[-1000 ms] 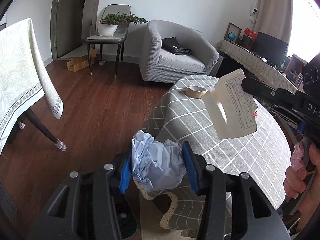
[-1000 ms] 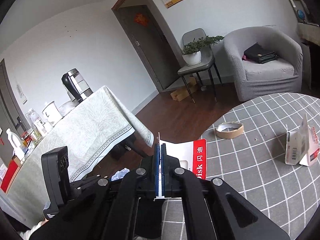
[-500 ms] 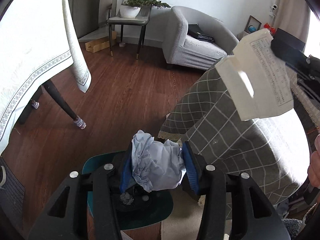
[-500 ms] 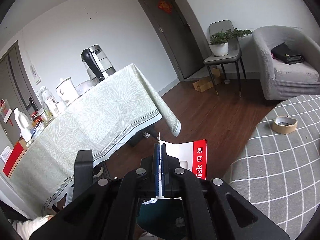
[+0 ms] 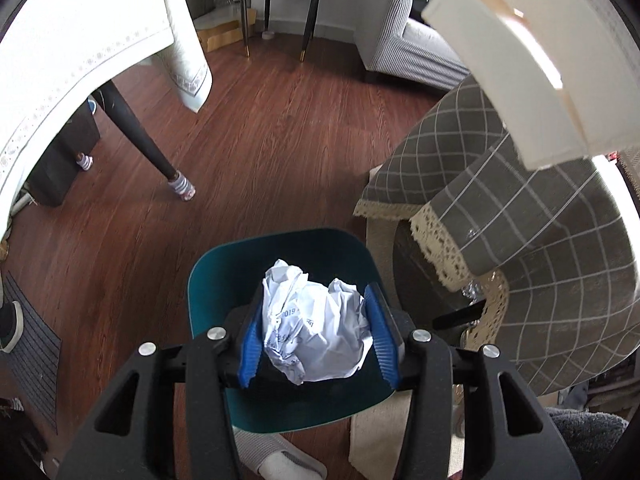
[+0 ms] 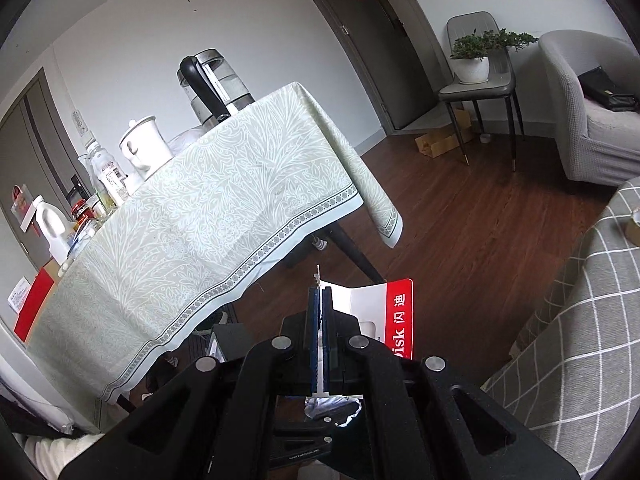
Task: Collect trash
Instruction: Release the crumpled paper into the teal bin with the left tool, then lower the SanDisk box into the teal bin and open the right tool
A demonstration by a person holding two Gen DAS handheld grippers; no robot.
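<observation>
Dark wood floor with teal bin, slipper, grey mat, cloth-draped table leg

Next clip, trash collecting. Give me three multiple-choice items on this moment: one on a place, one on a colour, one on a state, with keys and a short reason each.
1. Where is the crumpled paper?
A. lying on the checked tablecloth
B. between the left tongs, over the bin
C. on the armchair seat

2. What colour is the bin?
A. dark teal
B. yellow
C. white

3. How do the right tongs stand?
A. wide open and empty
B. open around a bottle
C. shut on a thin card package

Key:
1 B, the blue pads flank the paper, with the bin's opening right behind it.
2 A, its rim and inside show dark teal against the wooden floor.
3 C, the pads meet on the white and red card package.
</observation>
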